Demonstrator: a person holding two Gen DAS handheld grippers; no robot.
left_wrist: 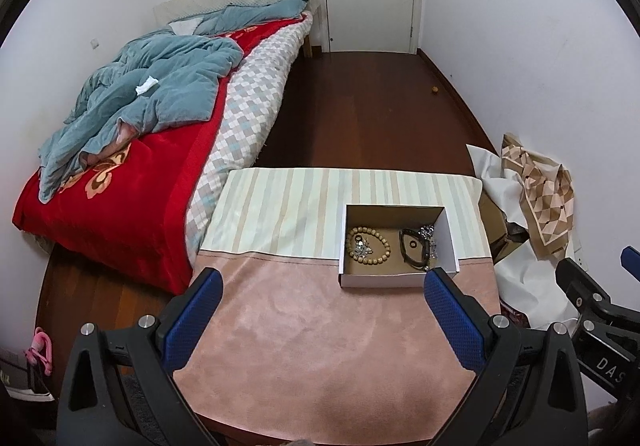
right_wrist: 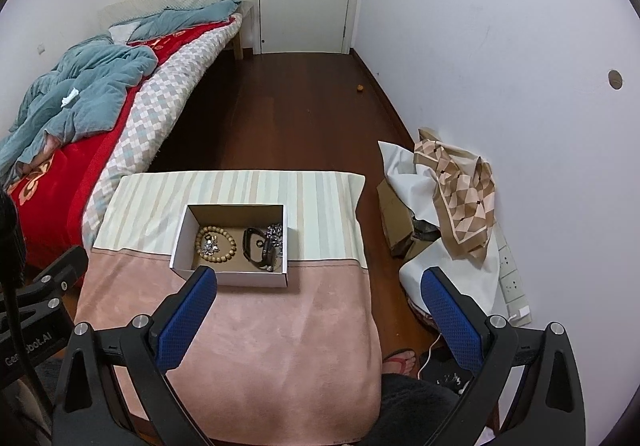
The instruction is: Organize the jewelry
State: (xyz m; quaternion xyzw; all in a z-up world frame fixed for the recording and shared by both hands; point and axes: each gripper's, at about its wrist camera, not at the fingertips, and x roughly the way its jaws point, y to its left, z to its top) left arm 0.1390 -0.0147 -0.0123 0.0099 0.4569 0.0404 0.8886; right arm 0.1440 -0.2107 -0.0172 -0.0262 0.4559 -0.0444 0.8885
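Seemingly, through the left wrist view, the left claw (left_wrist: pixel 322 300) is held wide apart and empty above the counter (left_wrist: pixel 320 326); beads (left_wrist: pixel 368 246) and a dark band (left_wrist: pixel 416 250) are seen inside the box (left_wrist: pixel 380 280). Through the right wrist view, the right claw (right_wrist: pixel 318 300) is likewise spread and empty; all jewelry is boxed, so gathering or unpacking cannot be told apart.
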